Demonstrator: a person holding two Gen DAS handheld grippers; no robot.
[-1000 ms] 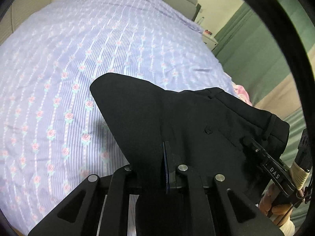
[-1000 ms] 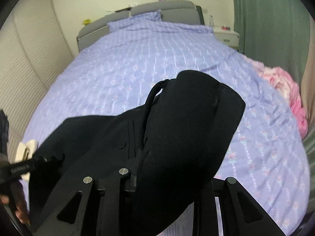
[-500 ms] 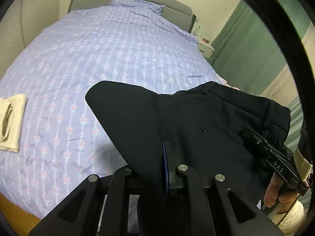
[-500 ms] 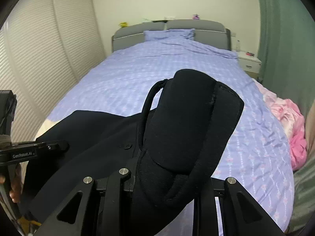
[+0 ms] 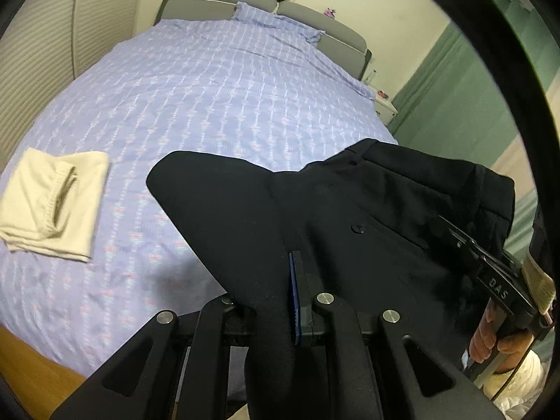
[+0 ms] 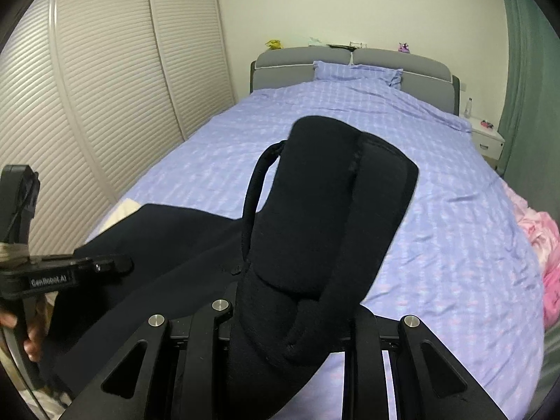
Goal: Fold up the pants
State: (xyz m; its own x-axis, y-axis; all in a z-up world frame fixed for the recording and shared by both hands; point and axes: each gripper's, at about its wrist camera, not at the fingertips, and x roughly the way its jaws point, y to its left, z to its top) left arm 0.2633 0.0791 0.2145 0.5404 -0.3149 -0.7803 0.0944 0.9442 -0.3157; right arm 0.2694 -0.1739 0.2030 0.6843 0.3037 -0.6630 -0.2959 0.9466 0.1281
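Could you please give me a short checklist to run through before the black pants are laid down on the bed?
1. Left tongs shut on the black pants: ok.
2. Right tongs gripping a thick bunch of the pants: ok.
3. Waistband stretched flat between the tongs: not ok, it is bunched at the right tongs.
4. Bare bedspread ahead for laying down: ok.
5. Folded cream garment off to the side, clear of the pants: ok.
6. Pant legs hanging untangled: cannot tell.
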